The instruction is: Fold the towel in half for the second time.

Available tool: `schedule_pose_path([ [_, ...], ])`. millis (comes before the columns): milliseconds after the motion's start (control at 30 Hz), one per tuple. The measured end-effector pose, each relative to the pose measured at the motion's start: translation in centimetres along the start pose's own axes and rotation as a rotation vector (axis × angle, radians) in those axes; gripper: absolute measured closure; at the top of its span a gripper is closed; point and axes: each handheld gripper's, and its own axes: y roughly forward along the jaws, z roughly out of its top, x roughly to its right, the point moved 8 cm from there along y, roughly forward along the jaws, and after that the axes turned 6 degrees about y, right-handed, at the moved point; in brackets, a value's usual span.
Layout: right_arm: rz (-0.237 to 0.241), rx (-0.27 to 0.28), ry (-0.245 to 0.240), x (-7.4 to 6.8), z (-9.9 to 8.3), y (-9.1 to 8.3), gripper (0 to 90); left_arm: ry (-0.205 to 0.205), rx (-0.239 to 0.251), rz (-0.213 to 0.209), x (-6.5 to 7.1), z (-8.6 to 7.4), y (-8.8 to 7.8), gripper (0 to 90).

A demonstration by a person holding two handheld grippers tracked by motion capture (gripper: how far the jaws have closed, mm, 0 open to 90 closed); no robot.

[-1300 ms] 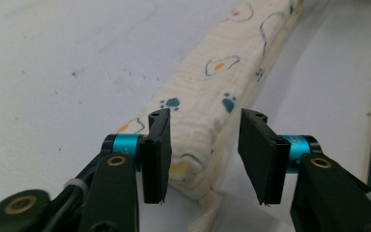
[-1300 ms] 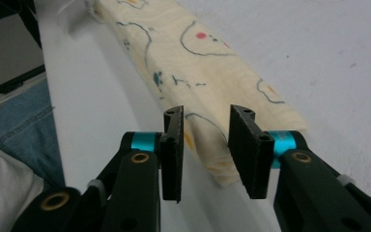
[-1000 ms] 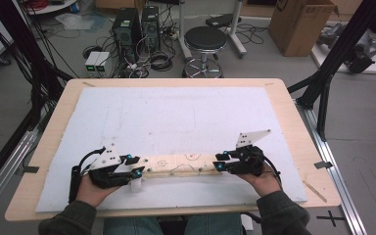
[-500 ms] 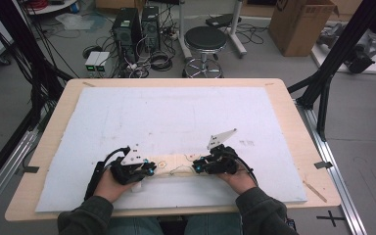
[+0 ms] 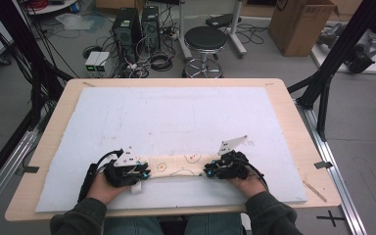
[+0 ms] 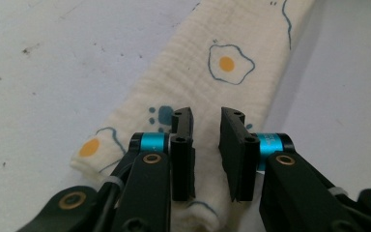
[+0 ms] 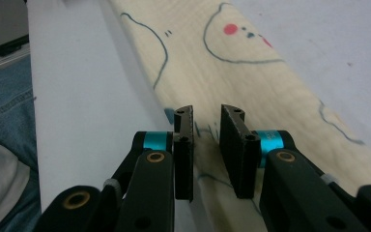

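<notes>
Now the cream muslin cloth printed with fried eggs and blue outlines (image 5: pixel 178 165) is seen folded into a narrow strip, laid crosswise on the pale blue foam mat (image 5: pixel 176 112) near the front edge of the light wooden desk (image 5: pixel 293 112). A second ago the strip lay a little nearer the person; half a second ago it had been shifted slightly away, and the hands had been drawn closer together; now they are set further apart again, one at each end of the strip.

The left tongs (image 6: pixel 206 145) are held over the left end of the cloth, and their jaws have just been opened a little after a brief closing; a narrow gap is visible between them, and no fabric is seen pinched, the cloth lying flat beneath. The right tongs (image 7: pixel 206 145) are poised at the near edge of the right end; a similar small gap is left, and no pinching of the cloth can be made out.

From this it may be judged that a fold has just been pressed flat and released, and that both ends are being addressed for the next fold or for straightening.
</notes>
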Motion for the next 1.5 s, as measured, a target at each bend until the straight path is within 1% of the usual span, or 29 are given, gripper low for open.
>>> schedule_pose_path([
  [33, -0.007, -0.002, 0.004, 0.1, -0.2, -0.2, 74.9, -0.005, 0.004, 0.003, 0.0, -0.1, -0.1, 72.7],
  [100, -0.009, 0.004, 0.001, 0.4, -0.5, -0.6, 74.5, -0.002, -0.002, 0.006, -0.2, -0.2, -0.3, 71.2],
  [133, -0.016, 0.005, 0.007, 0.5, -0.6, -0.8, 74.2, -0.003, 0.001, 0.008, -0.2, -0.3, -0.3, 70.5],
  [233, -0.03, 0.015, 0.001, 0.8, -1.0, -1.3, 72.9, -0.008, 0.005, 0.011, -0.3, -0.4, -0.5, 68.8],
  [300, -0.033, 0.024, 0.003, 0.8, -1.1, -1.5, 72.3, -0.003, -0.002, 0.014, -0.4, -0.5, -0.6, 66.7],
  [400, -0.039, 0.028, -0.001, 0.9, -1.4, -1.8, 71.9, -0.007, 0.003, 0.016, -0.4, -0.6, -0.7, 65.6],
  [433, -0.041, 0.026, 0.006, 0.8, -1.5, -1.9, 71.8, -0.005, 0.002, 0.016, -0.4, -0.7, -0.7, 65.6],
  [467, -0.046, 0.036, -0.003, 1.0, -1.5, -2.0, 71.6, -0.006, 0.004, 0.018, -0.4, -0.7, -0.7, 65.3],
  [533, -0.044, 0.038, 0.001, 0.9, -1.6, -2.0, 71.2, -0.01, 0.008, 0.02, -0.4, -0.8, -0.7, 64.7],
  [567, -0.048, 0.041, 0.001, 0.8, -1.6, -2.0, 70.8, -0.005, 0.009, 0.02, -0.4, -0.8, -0.8, 64.4],
  [600, -0.053, 0.046, -0.005, 0.8, -1.6, -2.0, 70.2, -0.012, 0.011, 0.021, -0.4, -0.9, -0.8, 63.9],
  [633, -0.057, 0.044, -0.01, 0.8, -1.7, -1.9, 69.8, -0.011, 0.015, 0.016, -0.4, -0.9, -0.9, 63.3],
  [667, -0.058, 0.042, -0.01, 0.7, -1.7, -2.0, 69.4, -0.013, 0.019, 0.017, -0.4, -0.8, -1.0, 62.7],
  [700, -0.055, 0.05, -0.012, 0.6, -1.5, -1.9, 68.9, -0.016, 0.033, 0.016, -0.5, -0.7, -1.1, 62.1],
  [733, -0.056, 0.062, -0.023, 0.7, -1.4, -2.0, 68.4, -0.02, 0.045, 0.016, -0.6, -0.6, -1.4, 61.5],
  [767, -0.055, 0.066, -0.023, 0.6, -1.2, -2.2, 68.1, -0.03, 0.062, 0.018, -0.6, -0.5, -1.6, 61.0],
  [800, -0.061, 0.082, -0.023, 0.5, -0.9, -2.4, 68.0, -0.031, 0.074, 0.019, -0.8, -0.3, -1.9, 60.9],
  [867, -0.061, 0.131, -0.02, 0.6, 0.0, -3.0, 67.4, -0.051, 0.112, 0.016, -1.1, 0.0, -2.3, 60.4],
  [933, -0.066, 0.156, -0.024, 0.8, 0.8, -3.3, 65.9, -0.056, 0.13, 0.026, -1.4, 0.2, -2.5, 59.3],
  [967, -0.067, 0.158, -0.023, 1.0, 1.1, -3.3, 65.0, -0.058, 0.126, 0.033, -1.6, 0.2, -2.5, 58.8],
  [1000, -0.068, 0.158, -0.019, 1.3, 1.3, -3.2, 63.9, -0.068, 0.123, 0.036, -1.7, 0.1, -2.3, 57.5],
  [1033, -0.073, 0.15, -0.012, 1.5, 1.3, -3.0, 63.3, -0.068, 0.112, 0.036, -1.8, 0.0, -2.2, 56.2],
  [1067, -0.076, 0.135, -0.004, 1.7, 1.2, -2.8, 62.2, -0.07, 0.103, 0.034, -1.8, -0.1, -2.0, 56.1],
  [1167, -0.09, 0.09, -0.011, 2.0, 0.7, -2.2, 59.2, -0.065, 0.072, 0.027, -1.9, -0.5, -1.6, 55.8],
  [1333, -0.101, 0.065, -0.01, 2.3, 0.1, -1.9, 56.4, -0.062, 0.047, 0.019, -1.8, -0.8, -1.4, 54.8],
  [1400, -0.105, 0.065, -0.008, 2.4, -0.1, -1.9, 55.6, -0.069, 0.044, 0.013, -1.8, -0.9, -1.3, 53.8],
  [1433, -0.109, 0.063, -0.012, 2.4, -0.2, -2.0, 55.1, -0.077, 0.044, 0.012, -1.8, -0.9, -1.2, 52.8],
  [1500, -0.119, 0.056, -0.02, 2.4, -0.4, -2.0, 53.9, -0.078, 0.044, 0.008, -1.8, -1.0, -1.2, 52.0],
])
